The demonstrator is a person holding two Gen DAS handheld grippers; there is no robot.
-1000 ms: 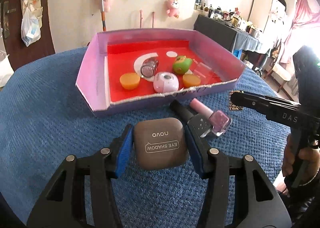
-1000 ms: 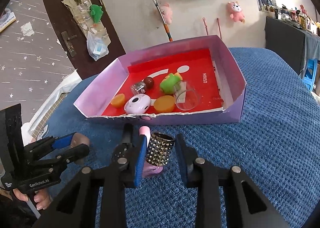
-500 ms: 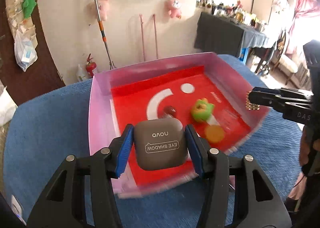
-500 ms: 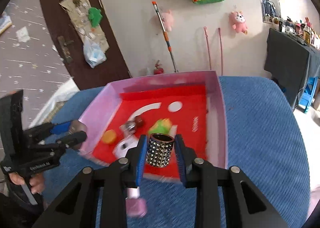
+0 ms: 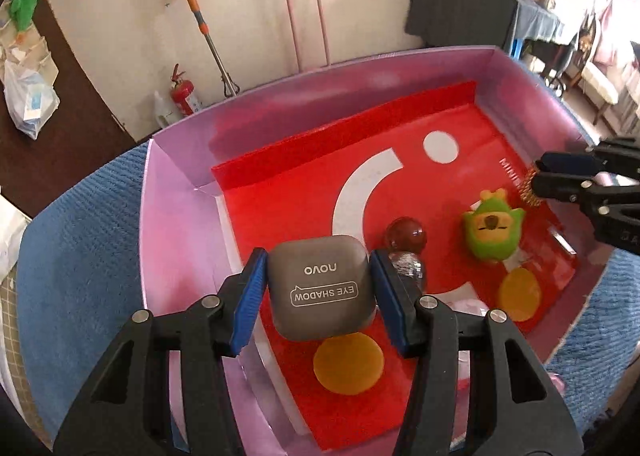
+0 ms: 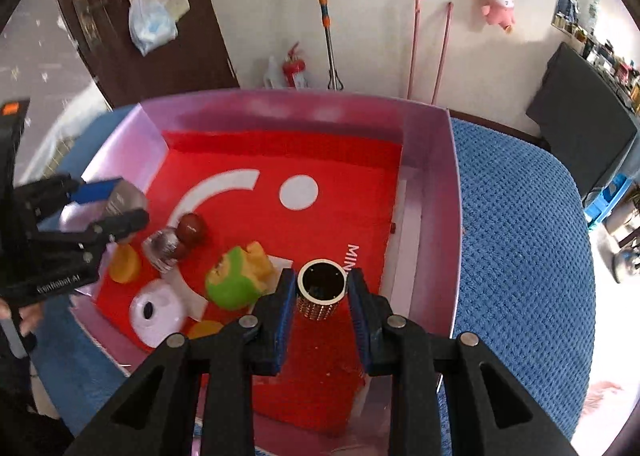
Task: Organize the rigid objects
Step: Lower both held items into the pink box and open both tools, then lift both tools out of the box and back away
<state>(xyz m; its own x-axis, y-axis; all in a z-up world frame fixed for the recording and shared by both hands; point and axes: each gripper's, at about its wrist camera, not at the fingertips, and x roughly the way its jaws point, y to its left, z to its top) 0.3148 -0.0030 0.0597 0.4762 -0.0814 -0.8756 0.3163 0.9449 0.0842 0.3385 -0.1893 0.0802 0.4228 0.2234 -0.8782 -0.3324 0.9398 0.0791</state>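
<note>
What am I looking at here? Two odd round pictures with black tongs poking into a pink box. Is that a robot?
No robot: a person holds a hand-held clamp in each hand, each carrying a wide-angle camera looking along its jaws. One picture is from the left gripper, shut on a grey eye shadow case. The other is from the right gripper, shut on a studded gold cylinder. Both hang over a pink box on a blue cloth. Inside lie a green toy, orange discs and a dark red ball.

A pink-walled cardboard box [image 5: 180, 223] has a red floor with white markings. A grey rounded eye-shadow case [image 5: 320, 292] carries white lettering. The small studded cylinder [image 6: 320, 296] is gold, and the woven tablecloth [image 6: 516, 240] is blue.
</note>
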